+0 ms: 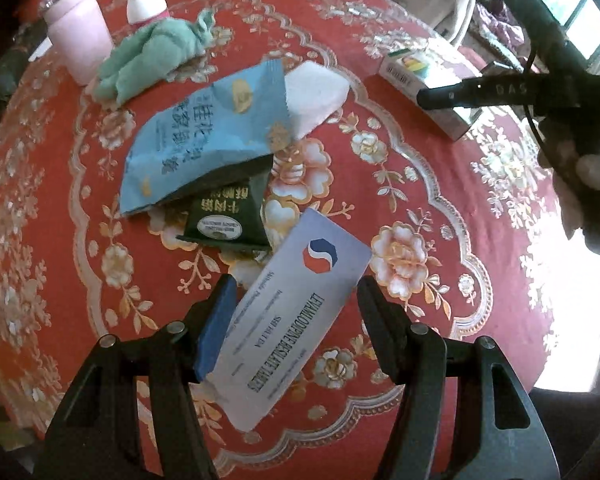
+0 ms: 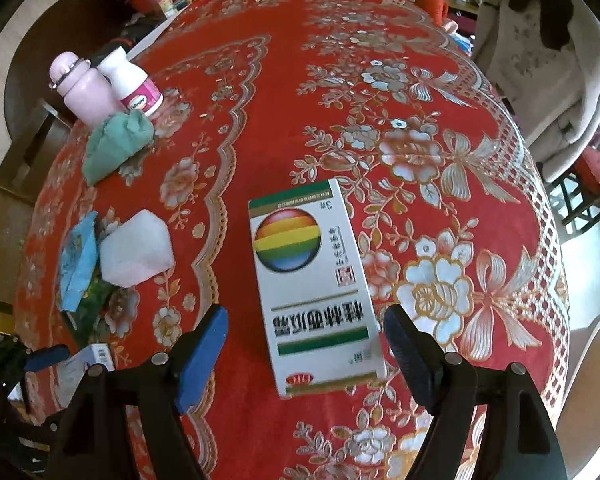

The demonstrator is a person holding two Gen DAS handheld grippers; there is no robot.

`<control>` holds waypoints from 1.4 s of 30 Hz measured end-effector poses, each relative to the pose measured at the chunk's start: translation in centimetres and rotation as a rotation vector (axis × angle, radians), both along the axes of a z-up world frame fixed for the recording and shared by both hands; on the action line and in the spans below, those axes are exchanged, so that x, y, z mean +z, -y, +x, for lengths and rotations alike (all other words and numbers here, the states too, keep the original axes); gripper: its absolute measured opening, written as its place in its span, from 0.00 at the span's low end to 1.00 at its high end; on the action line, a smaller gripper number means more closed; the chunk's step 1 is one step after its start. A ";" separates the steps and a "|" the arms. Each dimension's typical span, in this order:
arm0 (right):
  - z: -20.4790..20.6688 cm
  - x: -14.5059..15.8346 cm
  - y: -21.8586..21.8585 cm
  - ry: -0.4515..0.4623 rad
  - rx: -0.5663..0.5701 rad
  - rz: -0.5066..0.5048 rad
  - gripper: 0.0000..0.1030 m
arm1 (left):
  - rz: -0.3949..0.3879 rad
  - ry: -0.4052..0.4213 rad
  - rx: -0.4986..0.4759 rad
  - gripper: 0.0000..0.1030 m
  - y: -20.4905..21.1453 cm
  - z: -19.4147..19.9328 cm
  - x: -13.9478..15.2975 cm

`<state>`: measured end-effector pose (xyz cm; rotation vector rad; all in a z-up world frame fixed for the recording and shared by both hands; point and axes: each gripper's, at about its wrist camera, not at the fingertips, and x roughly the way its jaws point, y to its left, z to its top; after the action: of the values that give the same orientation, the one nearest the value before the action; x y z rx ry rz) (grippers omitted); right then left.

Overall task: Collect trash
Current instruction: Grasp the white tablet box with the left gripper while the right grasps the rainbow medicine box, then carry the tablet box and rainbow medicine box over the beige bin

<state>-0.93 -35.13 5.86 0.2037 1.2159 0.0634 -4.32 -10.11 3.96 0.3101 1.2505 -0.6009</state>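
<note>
While both wrists point down at red floral tablecloth (image 2: 284, 80):
left gripper (image 1: 292, 300): jaws spread, white tablet box (image 1: 296, 320) lying slantwise between them; blue left pad looks against box edge, right finger clear of it, so no pinch.
right gripper (image 2: 306, 332): jaws spread wide, straddling near end of rainbow-ball medicine box (image 2: 308, 280) flat on cloth; gaps visible both sides.
left view only: blue snack wrapper (image 1: 208, 140) overlapping dark green packet (image 1: 224, 216), white wad (image 1: 316, 92) touching wrapper's far edge; right gripper seen from side, over medicine box, held by gloved hand (image 1: 592, 176).
right view only: full medicine box face, chair with pale jacket (image 2: 548, 80), clutter at far table edge.
both views: pink bottle (image 2: 80, 88), white bottle (image 2: 136, 84), green rag (image 2: 116, 144) clustered far left.
hidden/unclear: green packet nearly lost behind wrapper in right view; tablet box a cut-off sliver there at lower left; medicine box partly behind gripper in left view; pad contact on tablet box uncertain; bright glare at right edge washes out floor.
</note>
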 end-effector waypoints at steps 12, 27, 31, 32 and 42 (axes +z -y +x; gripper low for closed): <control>-2.1 0.3 1.2 0.057 -0.026 -0.024 0.52 | -0.017 -0.018 0.125 0.49 0.1 -0.7 0.2; -8.4 3.3 6.2 0.103 -0.077 0.057 0.52 | -0.124 -0.016 0.179 0.46 6.2 -2.4 3.6; -10.0 3.9 7.9 0.109 -0.091 0.051 0.51 | -0.131 -0.013 0.163 0.46 8.7 -2.8 3.9; -10.5 4.0 8.4 0.110 -0.095 0.049 0.51 | -0.133 -0.008 0.157 0.46 9.6 -2.9 4.1; -14.0 3.5 13.1 0.083 -0.144 0.041 0.48 | -0.145 0.010 0.075 0.46 16.1 -4.3 5.0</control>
<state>-14.96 -48.27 9.32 0.3208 1.1152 -0.0289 -8.60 -26.21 8.91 0.1447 1.1970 -0.6211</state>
